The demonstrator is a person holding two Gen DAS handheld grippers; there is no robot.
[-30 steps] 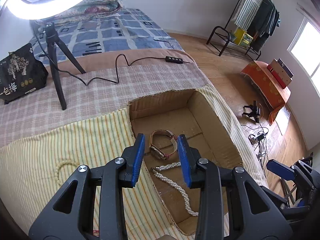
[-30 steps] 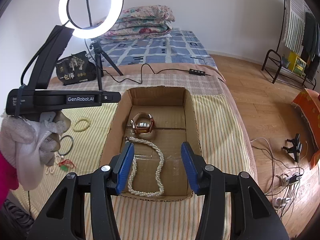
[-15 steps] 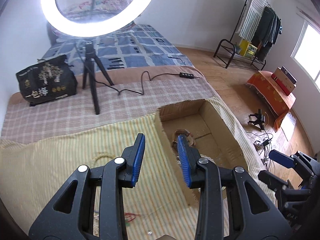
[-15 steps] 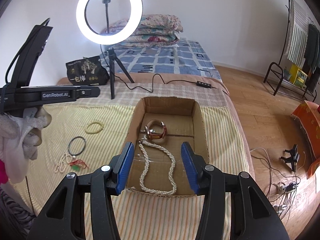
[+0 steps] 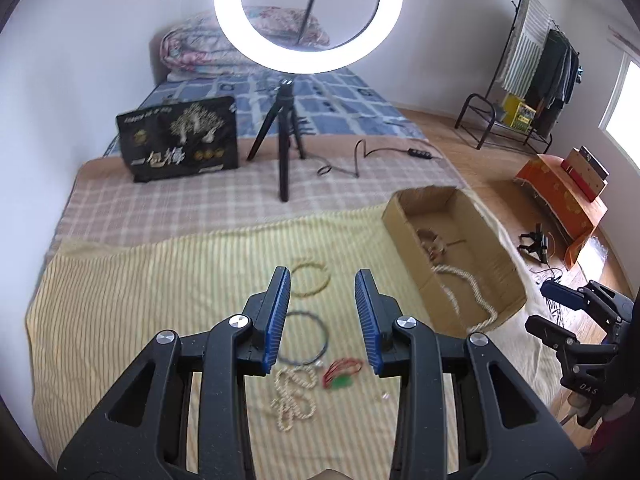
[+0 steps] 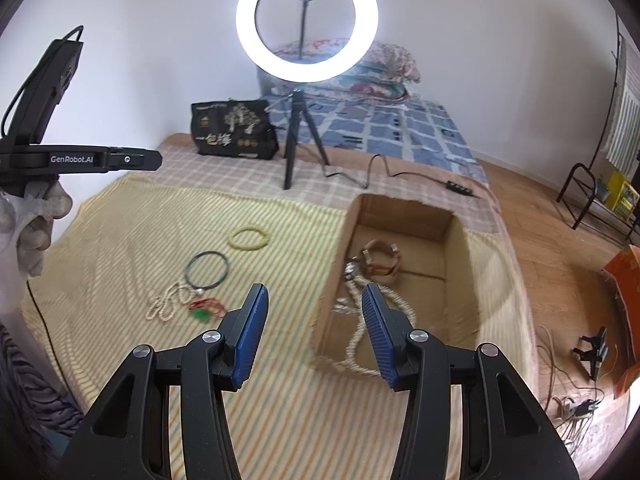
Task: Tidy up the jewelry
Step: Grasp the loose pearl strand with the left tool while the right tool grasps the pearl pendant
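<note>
While both grippers hung over the striped yellow cloth (image 5: 120,300), neither had anything between its blue pads. The left gripper (image 5: 322,320) had its jaws apart above the loose jewelry: a yellow bangle (image 5: 310,278) ahead of it, a dark bangle (image 5: 306,338) under it, and nearer the camera a small pearl string (image 5: 292,396) beside a red cord with a green pendant (image 5: 340,374). The right gripper (image 6: 314,334) also stood with jaws apart and empty, over the near left corner of the cardboard box (image 6: 460,280). Inside the box lay a long pearl necklace (image 6: 360,320) and, further back, a brown-strapped watch (image 6: 380,260). Behind the cloth a ring light (image 6: 307,26) stood on its tripod beside a black bag (image 6: 232,130). A gloved hand (image 6: 32,220) showed at the left edge of the right wrist view.
</note>
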